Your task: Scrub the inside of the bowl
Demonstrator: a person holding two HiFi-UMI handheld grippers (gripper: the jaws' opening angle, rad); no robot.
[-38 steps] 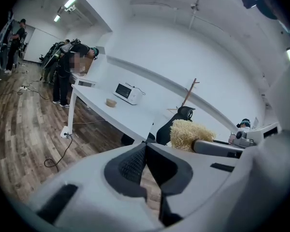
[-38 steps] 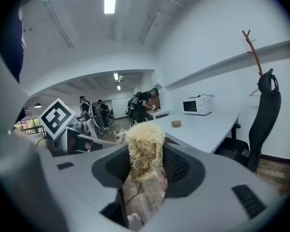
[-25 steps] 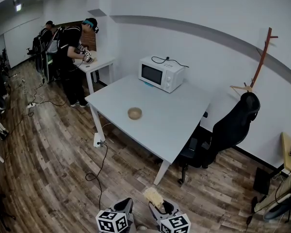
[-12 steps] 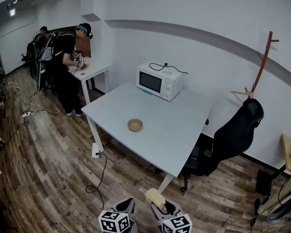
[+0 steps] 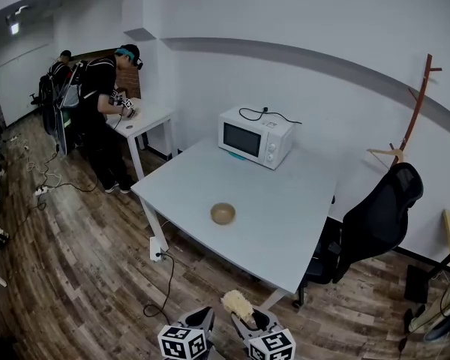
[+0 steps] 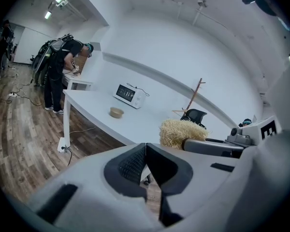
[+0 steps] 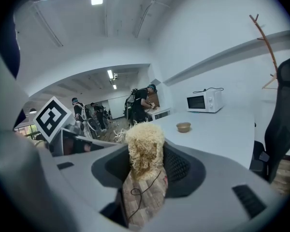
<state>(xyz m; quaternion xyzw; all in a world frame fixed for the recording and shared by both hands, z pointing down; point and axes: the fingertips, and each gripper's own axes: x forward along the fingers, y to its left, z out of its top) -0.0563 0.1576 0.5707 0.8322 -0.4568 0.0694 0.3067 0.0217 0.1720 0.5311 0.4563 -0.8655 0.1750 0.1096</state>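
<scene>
My left gripper point(image 6: 145, 145) was closed, pads pressed together with nothing between them. My right gripper point(image 7: 146, 151) was clamped on a straw-coloured fibre scrubber point(image 7: 145, 144), whose frayed head stuck up past the jaw tips. From the left gripper view the same scrubber point(image 6: 176, 132) showed just to the right of my empty jaws. In the head view both grippers, left point(image 5: 206, 313) and right point(image 5: 249, 319), sat side by side low in the frame, over the wooden floor point(image 5: 82, 276).

The wooden bowl point(image 5: 223, 214) stood upright well ahead of both grippers, on the white table point(image 5: 292, 208), near its front edge and alone. Between my grippers and the bowl lay bare floor, the table's near edge and a table leg point(image 5: 273, 298). A black cable point(image 5: 163, 280) trailed over the floor ahead and to the left, running to a white socket block point(image 5: 157, 249).

Beyond the bowl stood a white microwave point(image 5: 255, 137). A black office chair point(image 5: 379, 220) was tucked at the table's right side, with a wooden coat stand point(image 5: 414, 107) behind it. Far ahead to the left, a person point(image 5: 105, 107) bent over a small white table point(image 5: 146, 116).
</scene>
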